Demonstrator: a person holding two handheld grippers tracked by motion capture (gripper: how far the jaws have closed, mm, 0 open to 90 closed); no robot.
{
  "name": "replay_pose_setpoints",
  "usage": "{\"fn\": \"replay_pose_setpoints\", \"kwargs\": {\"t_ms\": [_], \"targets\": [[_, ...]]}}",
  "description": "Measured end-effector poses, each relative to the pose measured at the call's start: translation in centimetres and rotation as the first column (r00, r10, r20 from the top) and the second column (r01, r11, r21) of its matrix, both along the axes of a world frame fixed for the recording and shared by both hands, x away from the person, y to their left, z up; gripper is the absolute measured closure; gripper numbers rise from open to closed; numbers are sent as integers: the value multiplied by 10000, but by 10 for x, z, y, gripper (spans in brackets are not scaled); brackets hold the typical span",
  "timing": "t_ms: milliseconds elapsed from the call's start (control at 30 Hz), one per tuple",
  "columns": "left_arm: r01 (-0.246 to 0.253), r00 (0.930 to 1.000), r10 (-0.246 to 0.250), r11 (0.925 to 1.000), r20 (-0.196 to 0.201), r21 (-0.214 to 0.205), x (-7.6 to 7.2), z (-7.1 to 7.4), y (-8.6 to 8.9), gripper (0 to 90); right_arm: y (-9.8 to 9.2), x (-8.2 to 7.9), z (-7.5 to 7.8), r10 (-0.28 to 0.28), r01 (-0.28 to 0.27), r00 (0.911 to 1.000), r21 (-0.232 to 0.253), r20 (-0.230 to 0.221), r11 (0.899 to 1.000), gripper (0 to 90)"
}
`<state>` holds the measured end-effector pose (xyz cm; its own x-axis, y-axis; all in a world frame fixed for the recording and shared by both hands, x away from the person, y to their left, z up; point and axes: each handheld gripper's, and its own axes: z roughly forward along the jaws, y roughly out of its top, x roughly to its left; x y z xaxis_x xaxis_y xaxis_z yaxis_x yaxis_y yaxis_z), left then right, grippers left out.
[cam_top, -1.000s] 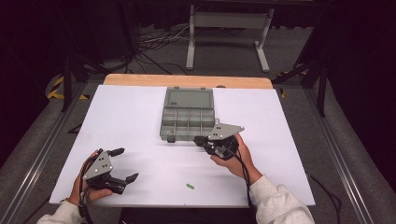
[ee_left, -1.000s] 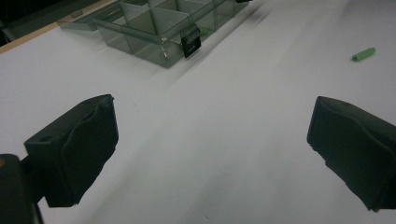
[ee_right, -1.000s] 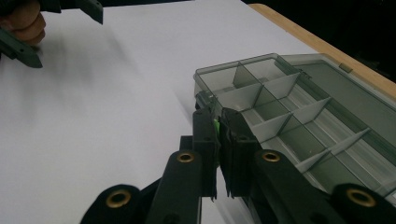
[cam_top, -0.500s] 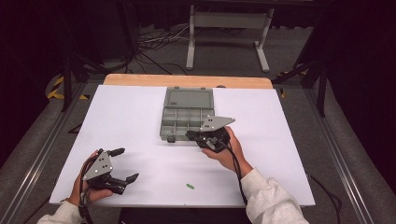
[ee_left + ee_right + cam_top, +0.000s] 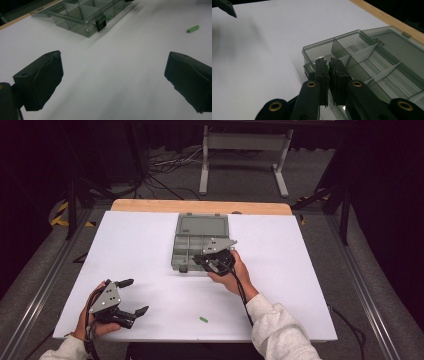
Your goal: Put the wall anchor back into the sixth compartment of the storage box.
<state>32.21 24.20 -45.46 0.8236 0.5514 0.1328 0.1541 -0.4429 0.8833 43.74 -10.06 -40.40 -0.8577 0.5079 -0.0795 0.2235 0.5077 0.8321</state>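
High view: the white-covered bench (image 5: 150,245) carries a grey compartment box (image 5: 197,242) lying open near its far middle, lid flat toward the far edge. The right claw (image 5: 200,260) sits at the box's near edge, close to the latch, tips pointing toward the person's left along that edge. The left claw (image 5: 131,296) rests well apart at the near left corner of the bench, its jaws spread wide with nothing between them.

In the right gripper view the right claw is pinched nearly closed on a small green piece (image 5: 328,68), a sliver of which shows between the pads. The tips stand right at the near corner compartment, level with the box wall, so the drop point lies just ahead and slightly beyond the rim. My judgement is that the piece must clear that wall before release.

A second green piece (image 5: 203,319) lies loose on the bench near the front edge, between the two hands, with its long axis running roughly left to right.
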Motion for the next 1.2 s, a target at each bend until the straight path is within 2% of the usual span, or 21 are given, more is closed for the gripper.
{"fn": "replay_pose_setpoints", "kwargs": {"t_ms": [233, 367, 1200], "targets": [[17, 10000, -17, 10000, -5, 14, 0, 0, 0, 31, 5, 13, -7, -302, 298, 9994, -231, -161, 9993, 856], [40, 10000, -40, 10000, 9, 6, 0, 0, 1, 31, 8, 18, -8, -442, 437, 9986, -177, -284, 9989, 856], [47, 10000, -47, 10000, -64, -7, 0, 0, 0, 31, 10, 25, -16, -803, 787, 9958, -381, -440, 9962, 844]]}}
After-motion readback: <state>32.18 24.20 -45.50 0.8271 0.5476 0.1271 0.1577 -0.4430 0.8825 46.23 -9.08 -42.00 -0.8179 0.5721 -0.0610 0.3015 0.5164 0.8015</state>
